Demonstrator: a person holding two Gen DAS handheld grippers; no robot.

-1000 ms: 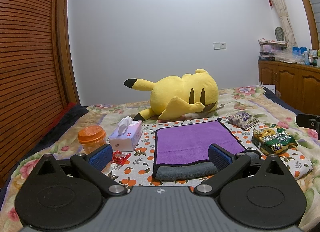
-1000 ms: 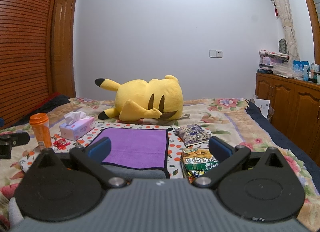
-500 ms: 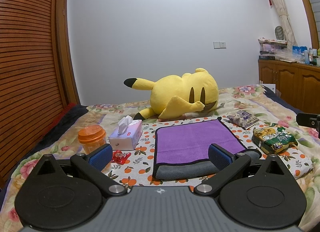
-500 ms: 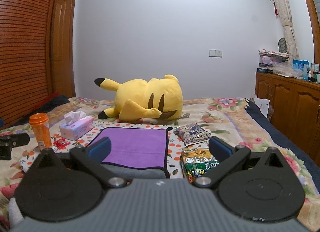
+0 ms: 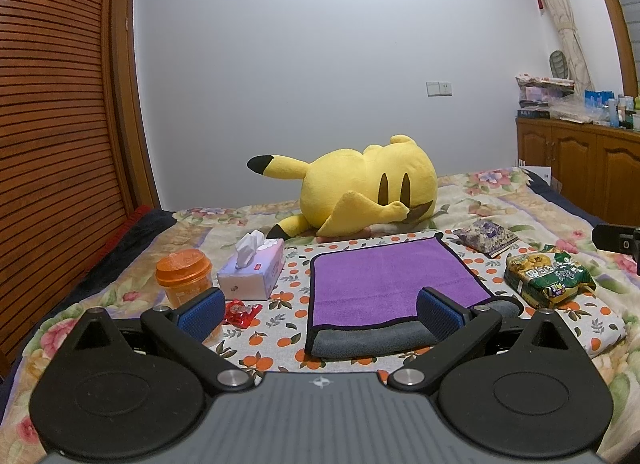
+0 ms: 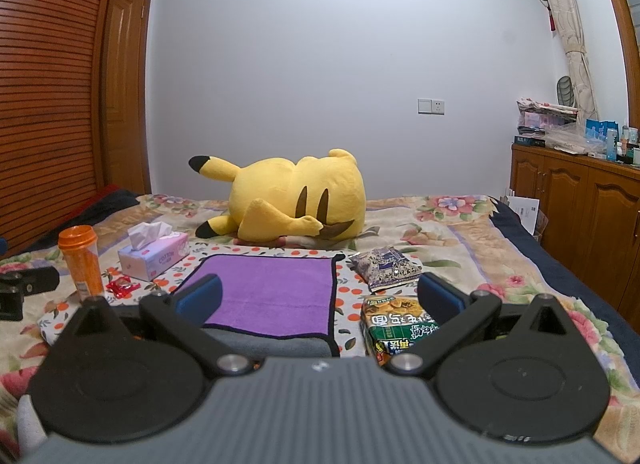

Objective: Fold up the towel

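Observation:
A purple towel (image 5: 384, 280) with a grey underside lies on the orange-print cloth on the bed, its near edge folded so the grey shows. It also shows in the right wrist view (image 6: 276, 292). My left gripper (image 5: 320, 312) is open and empty, held just short of the towel's near edge. My right gripper (image 6: 318, 298) is open and empty, near the towel's near right corner.
A yellow plush toy (image 5: 360, 191) lies behind the towel. A tissue box (image 5: 252, 276), an orange-lidded jar (image 5: 184, 276) and a red wrapper (image 5: 240, 310) are left of it. A green snack bag (image 5: 548, 274) and a purple packet (image 5: 486, 236) are to its right. A wooden cabinet (image 6: 580, 199) stands far right.

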